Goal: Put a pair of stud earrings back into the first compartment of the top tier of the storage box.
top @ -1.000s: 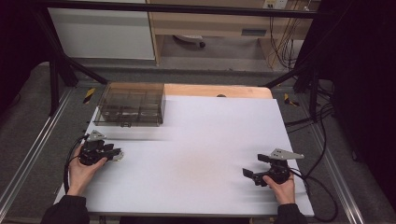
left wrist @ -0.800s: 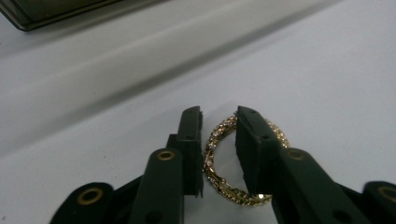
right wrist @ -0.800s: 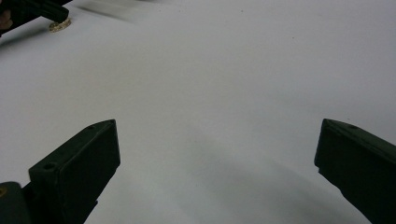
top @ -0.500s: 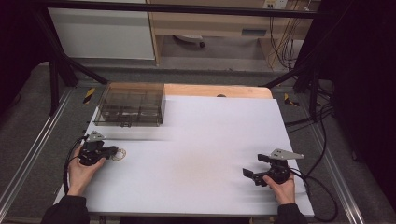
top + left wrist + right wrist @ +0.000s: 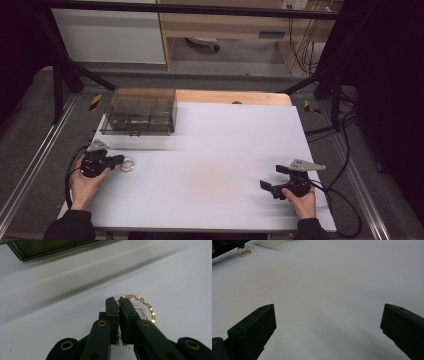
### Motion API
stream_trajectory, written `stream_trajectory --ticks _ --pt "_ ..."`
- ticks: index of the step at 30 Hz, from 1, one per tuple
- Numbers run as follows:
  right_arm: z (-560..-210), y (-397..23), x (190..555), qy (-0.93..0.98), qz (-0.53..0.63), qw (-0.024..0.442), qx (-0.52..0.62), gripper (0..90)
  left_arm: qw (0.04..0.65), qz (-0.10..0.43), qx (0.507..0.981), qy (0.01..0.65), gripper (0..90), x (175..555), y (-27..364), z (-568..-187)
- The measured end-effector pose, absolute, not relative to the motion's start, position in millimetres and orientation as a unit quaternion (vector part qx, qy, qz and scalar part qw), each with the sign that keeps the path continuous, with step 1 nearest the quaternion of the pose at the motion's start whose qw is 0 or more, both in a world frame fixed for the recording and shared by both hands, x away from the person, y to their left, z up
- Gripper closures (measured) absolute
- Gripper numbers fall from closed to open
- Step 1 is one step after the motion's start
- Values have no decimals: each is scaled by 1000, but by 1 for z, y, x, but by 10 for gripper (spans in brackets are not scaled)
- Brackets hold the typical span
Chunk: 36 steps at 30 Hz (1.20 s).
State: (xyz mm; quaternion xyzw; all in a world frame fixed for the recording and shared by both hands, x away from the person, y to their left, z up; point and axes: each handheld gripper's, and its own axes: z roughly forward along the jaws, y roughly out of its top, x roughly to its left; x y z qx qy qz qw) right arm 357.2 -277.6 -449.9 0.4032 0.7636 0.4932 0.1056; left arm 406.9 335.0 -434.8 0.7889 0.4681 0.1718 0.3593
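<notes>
Right gripper (image 5: 270,189): sat at the near right of the table (image 5: 225,165), held in the person's right hand (image 5: 301,201); its jaws stood wide apart with nothing between them, only bare white surface in the right gripper view.
Left gripper (image 5: 120,160): rested at the near left in the left hand (image 5: 85,181); its jaws had just been closing and were clenched on the rim of a gold hoop (image 5: 145,305), as the left gripper view showed.
Gold hoop: lay on the table just ahead of the left jaws, at the left edge of the white surface; its near arc was hidden behind the jaws, and a thinner second ring inside it was hard to make out.
High view of the hoop (image 5: 128,164): a small pale blur, its detail lost.
Compartment box (image 5: 140,118): clear, tinted, at the far left of the table, well apart from the hoop; its contents could not be told.
Beyond the table: cables and a cabinet, dim.
</notes>
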Motion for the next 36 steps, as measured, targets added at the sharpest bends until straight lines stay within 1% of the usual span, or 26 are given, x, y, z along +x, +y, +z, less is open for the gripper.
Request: stream_trajectory --ticks 14,36 --pt "-450 -277 357 764 492 105 404 7 371 166 782 473 850 398 335 -421" --pt "-450 -278 357 767 487 108 404 7 376 181 778 469 850 390 326 -384"
